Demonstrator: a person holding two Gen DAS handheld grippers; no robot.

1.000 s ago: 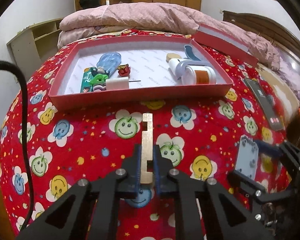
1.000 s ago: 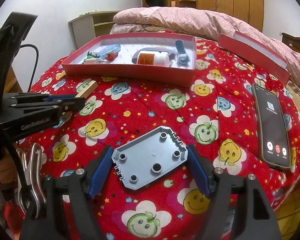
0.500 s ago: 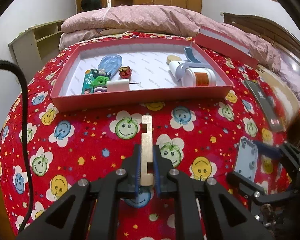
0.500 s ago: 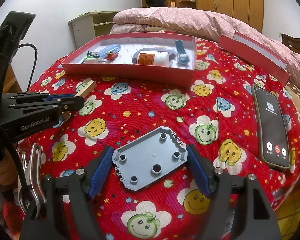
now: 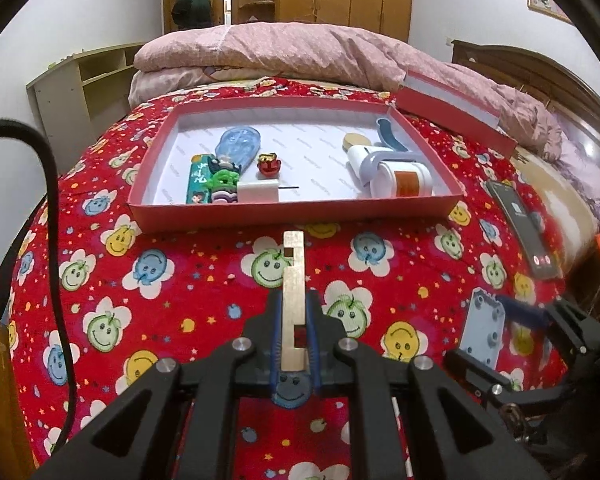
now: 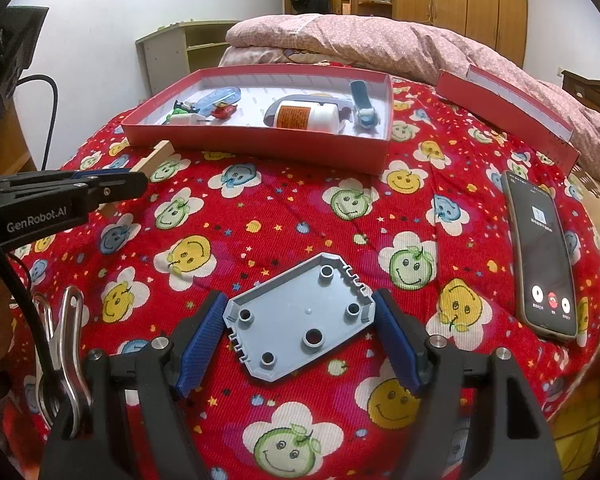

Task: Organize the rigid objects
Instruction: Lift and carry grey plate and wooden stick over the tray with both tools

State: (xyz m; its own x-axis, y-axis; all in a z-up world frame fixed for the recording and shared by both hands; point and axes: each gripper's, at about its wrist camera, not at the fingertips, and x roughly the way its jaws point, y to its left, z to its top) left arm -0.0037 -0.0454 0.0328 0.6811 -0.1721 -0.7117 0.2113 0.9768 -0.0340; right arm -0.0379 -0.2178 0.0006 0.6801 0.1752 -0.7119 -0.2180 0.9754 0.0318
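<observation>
A notched wooden piece [image 5: 293,280] sticks out forward from my left gripper [image 5: 294,308], which is shut on its near end above the red smiley bedspread. In the right wrist view the same wooden piece [image 6: 156,156] points toward the red box [image 6: 260,144]. My right gripper [image 6: 300,312] is shut on a grey plastic plate [image 6: 300,320] with round holes, its blue pads pressing the plate's left and right corners. That plate [image 5: 482,328] also shows at the lower right of the left wrist view. The open red box [image 5: 292,212] lies just beyond the wooden piece.
The box holds a white bottle [image 5: 404,178] with an orange label, a blue oval case [image 5: 238,146], a small red figure [image 5: 269,164] and other small items. Its lid [image 5: 452,112] leans at the back right. A phone [image 6: 544,252] lies on the right. Pink bedding is piled behind.
My left gripper has risen slightly with the wooden piece still in it. The right gripper and the grey plate have stayed in place.
</observation>
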